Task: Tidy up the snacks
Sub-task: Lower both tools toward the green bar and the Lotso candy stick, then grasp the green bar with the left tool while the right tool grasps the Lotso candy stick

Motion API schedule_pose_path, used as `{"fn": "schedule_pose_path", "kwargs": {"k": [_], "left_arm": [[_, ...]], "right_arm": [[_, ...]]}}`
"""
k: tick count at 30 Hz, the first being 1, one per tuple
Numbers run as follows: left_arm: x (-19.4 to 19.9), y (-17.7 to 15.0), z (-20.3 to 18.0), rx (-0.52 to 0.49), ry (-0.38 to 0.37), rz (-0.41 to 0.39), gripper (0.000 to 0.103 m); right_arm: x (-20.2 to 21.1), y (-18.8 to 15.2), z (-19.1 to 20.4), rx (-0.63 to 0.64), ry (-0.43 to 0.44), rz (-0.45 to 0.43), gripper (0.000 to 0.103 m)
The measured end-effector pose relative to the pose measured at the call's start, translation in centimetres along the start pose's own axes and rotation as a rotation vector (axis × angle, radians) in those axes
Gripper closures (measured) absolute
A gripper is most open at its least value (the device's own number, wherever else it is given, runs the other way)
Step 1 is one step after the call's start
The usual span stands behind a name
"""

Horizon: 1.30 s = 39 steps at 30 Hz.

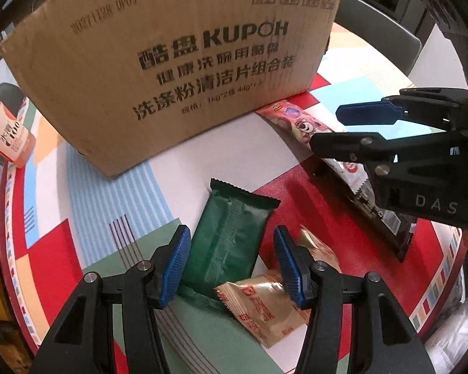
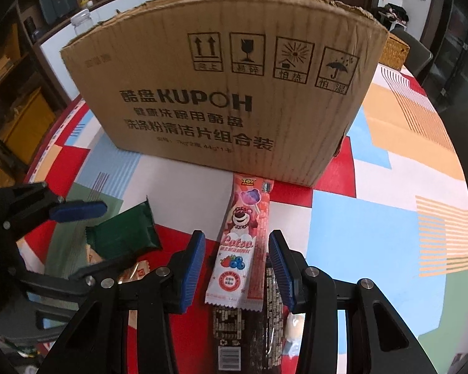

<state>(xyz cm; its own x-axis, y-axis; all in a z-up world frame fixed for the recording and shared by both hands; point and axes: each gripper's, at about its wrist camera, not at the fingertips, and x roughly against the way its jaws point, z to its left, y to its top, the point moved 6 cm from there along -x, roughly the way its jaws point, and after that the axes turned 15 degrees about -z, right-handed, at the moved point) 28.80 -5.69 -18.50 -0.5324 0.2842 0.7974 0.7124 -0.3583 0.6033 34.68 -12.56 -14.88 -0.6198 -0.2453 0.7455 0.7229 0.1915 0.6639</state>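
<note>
Our left gripper [image 1: 232, 265] hangs with jaws apart over the green snack packet [image 1: 231, 233], its pads either side but not pressing. Our right gripper [image 2: 237, 275] is likewise spread, straddling the pink Lotso lollipop packet [image 2: 243, 246], which lies on a dark packet [image 2: 249, 336]. Both snacks rest on the patterned bench [image 2: 374, 218], near the cardboard box [image 2: 234, 93]; a tan packet [image 1: 265, 305] overlaps the green one's near end

Dark shelving [image 2: 12, 71], grey chair [image 2: 413, 51] behind patchwork table [image 2: 390, 187]
</note>
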Motion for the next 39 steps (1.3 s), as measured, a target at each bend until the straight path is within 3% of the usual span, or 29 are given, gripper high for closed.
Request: {"fn": "schedule_pose_path", "kwargs": {"k": [10, 15, 26, 28, 39], "left_arm": [[-1.7, 0.3, 0.8, 0.058, 0.011, 0.000, 0.049], [-1.6, 0.6, 1.4, 0.088, 0.017, -0.022, 0.059], [-1.0, 0.8, 2.6, 0.156, 0.010, -0.046, 0.059], [-0.7, 0.8, 2.9, 0.166, 0.013, -0.054, 0.059], [4.4, 1.6, 4.1, 0.175, 0.036, -0.146, 0.059]], "right_arm": [[-2.4, 0.5, -0.3, -0.036, -0.014, 0.029, 0.060], [-3.6, 0.3, -0.2, -0.043, -0.022, 0.043, 0.060], [-5.5, 0.8, 0.1, -0.062, -0.043, 0.045, 0.061], [-5.5, 0.8, 0.2, -0.062, -0.048, 0.042, 0.069], [-2.0, 1.8, -0.2, -0.076, -0.005, -0.011, 0.071]]}}
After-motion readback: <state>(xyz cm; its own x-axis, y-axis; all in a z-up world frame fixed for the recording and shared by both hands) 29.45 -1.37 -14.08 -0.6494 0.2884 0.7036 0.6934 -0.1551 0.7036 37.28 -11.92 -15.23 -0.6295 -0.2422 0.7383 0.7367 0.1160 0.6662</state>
